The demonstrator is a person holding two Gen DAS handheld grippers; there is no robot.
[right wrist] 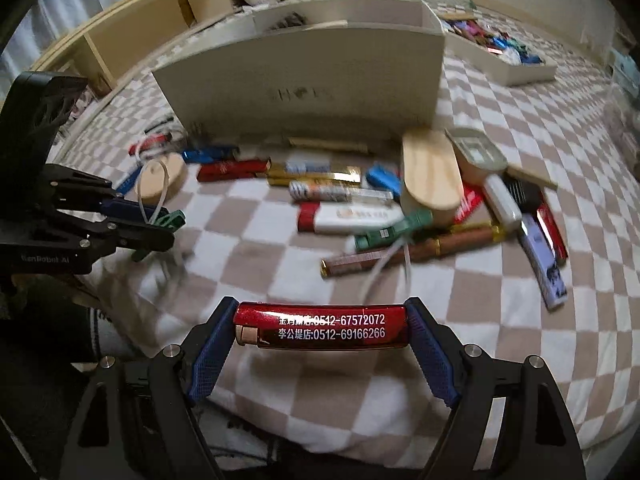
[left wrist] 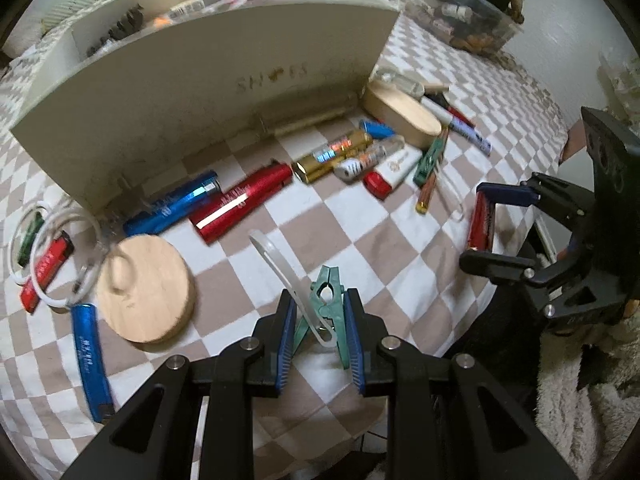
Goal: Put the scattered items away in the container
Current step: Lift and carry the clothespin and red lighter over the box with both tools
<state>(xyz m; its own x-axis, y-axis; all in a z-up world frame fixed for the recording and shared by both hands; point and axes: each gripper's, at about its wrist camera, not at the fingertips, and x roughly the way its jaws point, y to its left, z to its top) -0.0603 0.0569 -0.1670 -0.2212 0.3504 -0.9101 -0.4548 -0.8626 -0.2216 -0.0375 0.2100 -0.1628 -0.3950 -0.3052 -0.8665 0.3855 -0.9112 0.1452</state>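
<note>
My left gripper is shut on a green clothes peg with a white plastic strip caught in it, held above the checked blanket. It also shows in the right wrist view. My right gripper is shut on a red lighter, gripped end to end, and shows in the left wrist view. The white container stands behind a row of scattered lighters and tubes, among them a red lighter and a blue one.
Two wooden lids lie on the checked blanket. A white cable coil lies at the left. A clear bin of items stands far right. A white tray of items lies beyond the container.
</note>
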